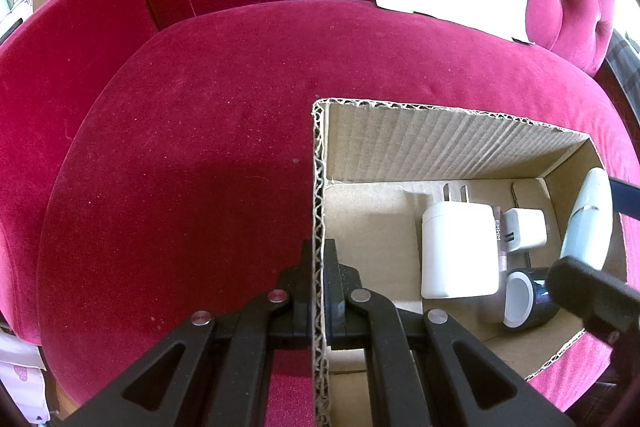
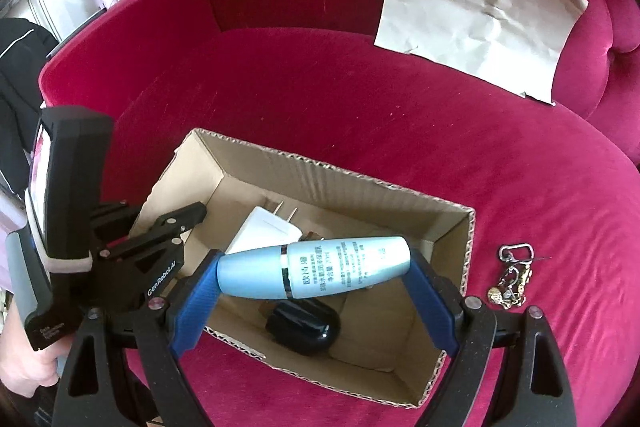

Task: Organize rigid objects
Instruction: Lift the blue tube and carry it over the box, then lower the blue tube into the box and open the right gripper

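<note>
Left gripper [image 1: 320, 267]: clamped tight on the near left wall of the cardboard box [image 1: 440, 143], one finger outside, one inside
Right gripper [image 2: 316, 267]: jaws spread wide, gripping the pale blue bottle [image 2: 320, 267] end to end between the blue pads [image 2: 196, 303]
Bottle: lying crosswise, held above the open box, cap end to the left in the right wrist view
Box: sits on the crimson velvet seat [image 1: 180, 187], open top
Inside: big white charger [image 1: 460, 251], small white adapter [image 1: 526, 231], black tape roll [image 1: 528, 297]
Outside: keychain [image 2: 514, 275] on the seat just right of the box
Back: crumpled paper sheet [image 2: 476, 27] against the cushion
</note>
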`<state>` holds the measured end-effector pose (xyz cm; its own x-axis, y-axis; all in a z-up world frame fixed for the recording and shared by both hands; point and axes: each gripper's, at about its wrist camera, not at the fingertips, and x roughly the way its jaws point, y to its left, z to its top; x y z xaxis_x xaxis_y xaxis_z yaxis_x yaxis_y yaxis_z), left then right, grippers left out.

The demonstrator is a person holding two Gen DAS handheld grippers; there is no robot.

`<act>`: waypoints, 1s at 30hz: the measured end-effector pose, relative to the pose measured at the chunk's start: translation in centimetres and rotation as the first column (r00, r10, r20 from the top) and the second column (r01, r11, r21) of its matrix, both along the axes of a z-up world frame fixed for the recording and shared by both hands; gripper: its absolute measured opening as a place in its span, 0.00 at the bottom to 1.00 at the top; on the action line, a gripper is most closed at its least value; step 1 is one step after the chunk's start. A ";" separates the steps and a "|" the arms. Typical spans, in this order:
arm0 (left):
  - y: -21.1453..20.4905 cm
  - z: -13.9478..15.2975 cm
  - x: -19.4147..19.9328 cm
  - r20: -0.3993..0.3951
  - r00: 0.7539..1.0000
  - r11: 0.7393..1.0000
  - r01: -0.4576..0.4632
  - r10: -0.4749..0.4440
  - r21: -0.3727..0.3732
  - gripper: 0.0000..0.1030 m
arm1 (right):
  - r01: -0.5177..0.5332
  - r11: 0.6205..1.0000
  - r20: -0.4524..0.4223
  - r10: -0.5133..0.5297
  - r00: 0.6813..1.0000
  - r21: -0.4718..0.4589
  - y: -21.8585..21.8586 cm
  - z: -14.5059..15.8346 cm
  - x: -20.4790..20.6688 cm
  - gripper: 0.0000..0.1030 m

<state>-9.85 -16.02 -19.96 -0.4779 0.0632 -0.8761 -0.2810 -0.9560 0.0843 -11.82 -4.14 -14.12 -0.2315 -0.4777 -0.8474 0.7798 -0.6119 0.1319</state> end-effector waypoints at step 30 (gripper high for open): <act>0.0 0.1 0.0 0.000 1.000 1.000 0.001 -0.001 -0.003 0.03 | -0.005 1.000 -0.060 0.006 0.998 0.026 -0.1 -0.1 -0.3 1.00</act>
<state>-9.81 -16.00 -19.89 -0.4781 0.0615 -0.8762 -0.2822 -0.9554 0.0869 -12.11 -4.26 -14.23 -0.2801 -0.4575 -0.8440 0.7893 -0.6101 0.0687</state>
